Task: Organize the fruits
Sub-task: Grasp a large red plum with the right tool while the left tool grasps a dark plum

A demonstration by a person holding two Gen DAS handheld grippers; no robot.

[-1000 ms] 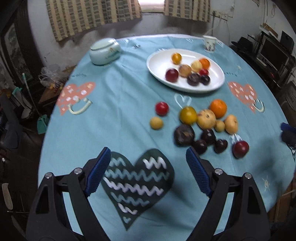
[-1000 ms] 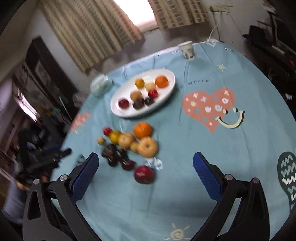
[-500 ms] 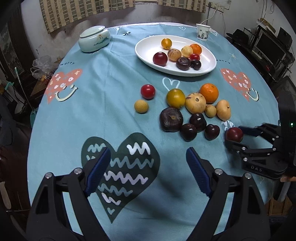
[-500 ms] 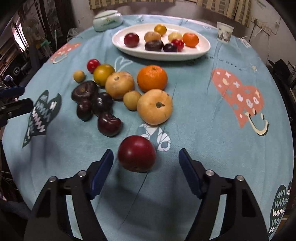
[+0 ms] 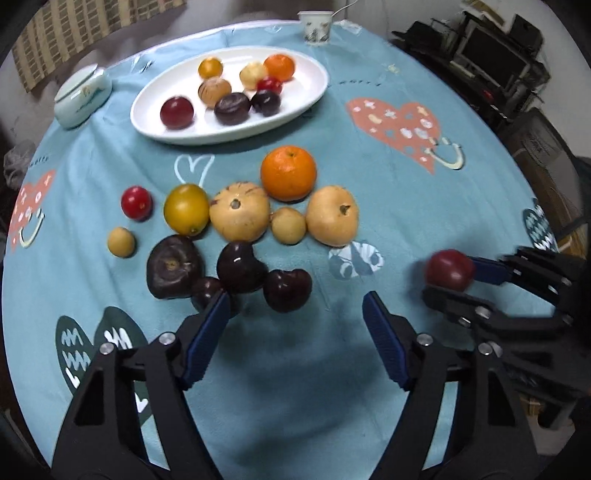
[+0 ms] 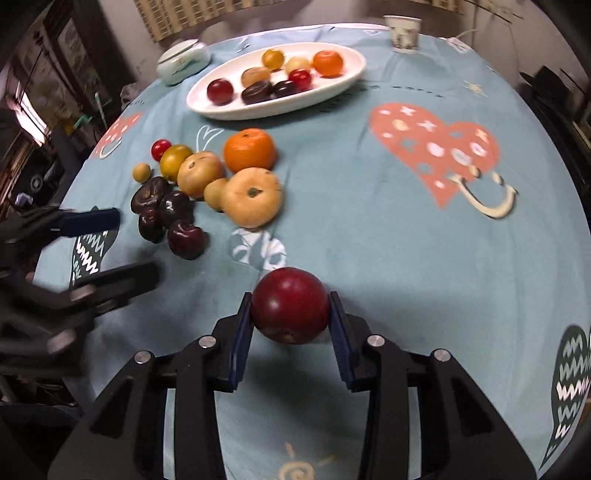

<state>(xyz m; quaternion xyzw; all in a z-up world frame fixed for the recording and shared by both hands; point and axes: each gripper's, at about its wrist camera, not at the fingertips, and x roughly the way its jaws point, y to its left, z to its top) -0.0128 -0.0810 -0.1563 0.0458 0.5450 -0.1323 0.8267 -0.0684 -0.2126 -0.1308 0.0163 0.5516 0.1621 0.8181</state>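
My right gripper (image 6: 290,301) is closing, its blue pads pressed on both sides of a dark red round fruit (image 6: 290,315) just above the blue cloth. The left wrist view shows that fruit (image 5: 448,273) and gripper (image 5: 453,282) at the right. My left gripper (image 5: 295,299) is open, its jaws closing with nothing between the pads. It hovers just short of several dark purple fruits (image 5: 286,290). An orange (image 5: 289,172), tan and yellow fruits (image 5: 240,212) and a small red one (image 5: 136,202) lie loose mid-table. The white oval plate (image 5: 310,79) behind them holds several fruits.
A paper cup (image 5: 314,26) stands at the far table edge and a pale lidded bowl (image 5: 83,96) at the far left. Dark shelves with electronics (image 5: 498,62) stand beyond the table at right. The left gripper (image 6: 110,247) shows blurred at left in the right wrist view.
The right gripper came down over the red fruit and closed on it. The left gripper moved toward the dark fruits and lower, and its jaws narrowed a little.
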